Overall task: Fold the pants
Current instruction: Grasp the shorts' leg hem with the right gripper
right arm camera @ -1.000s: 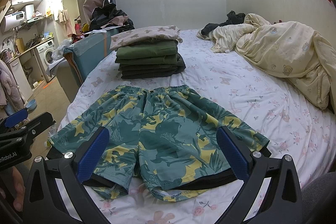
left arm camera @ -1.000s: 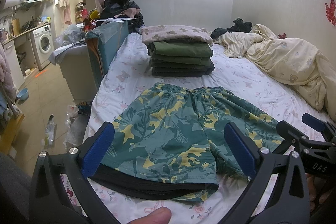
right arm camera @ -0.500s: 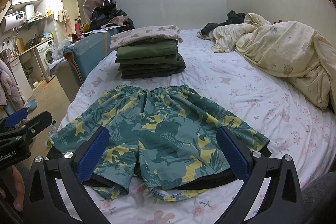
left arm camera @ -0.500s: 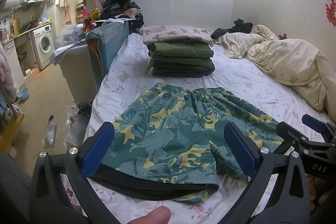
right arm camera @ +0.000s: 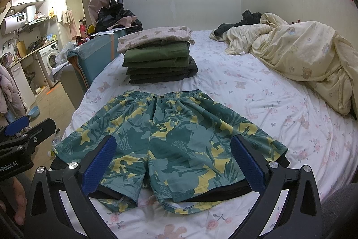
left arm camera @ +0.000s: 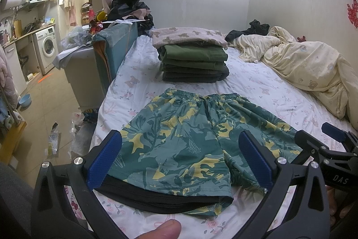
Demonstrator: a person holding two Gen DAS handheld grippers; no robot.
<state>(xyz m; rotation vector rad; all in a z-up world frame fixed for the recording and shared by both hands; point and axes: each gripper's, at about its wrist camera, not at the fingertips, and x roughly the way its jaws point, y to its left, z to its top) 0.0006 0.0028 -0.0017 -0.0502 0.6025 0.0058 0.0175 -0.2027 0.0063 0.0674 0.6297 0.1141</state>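
Note:
Green shorts with a yellow leaf print (left arm camera: 192,140) (right arm camera: 172,140) lie flat on the bed, waistband away from me, black lining showing at the leg hems. My left gripper (left arm camera: 181,160) hovers open over the left leg, nothing between its blue pads. Over the right leg hangs my right gripper (right arm camera: 172,162), also open and holding nothing. Each gripper shows at the edge of the other's view.
A stack of folded clothes (left arm camera: 193,59) (right arm camera: 156,59) sits behind the shorts on the floral sheet (right arm camera: 268,104). A crumpled cream duvet (right arm camera: 302,55) fills the far right. The bed's left edge drops to a cluttered floor (left arm camera: 51,109) with a teal chair (left arm camera: 111,53).

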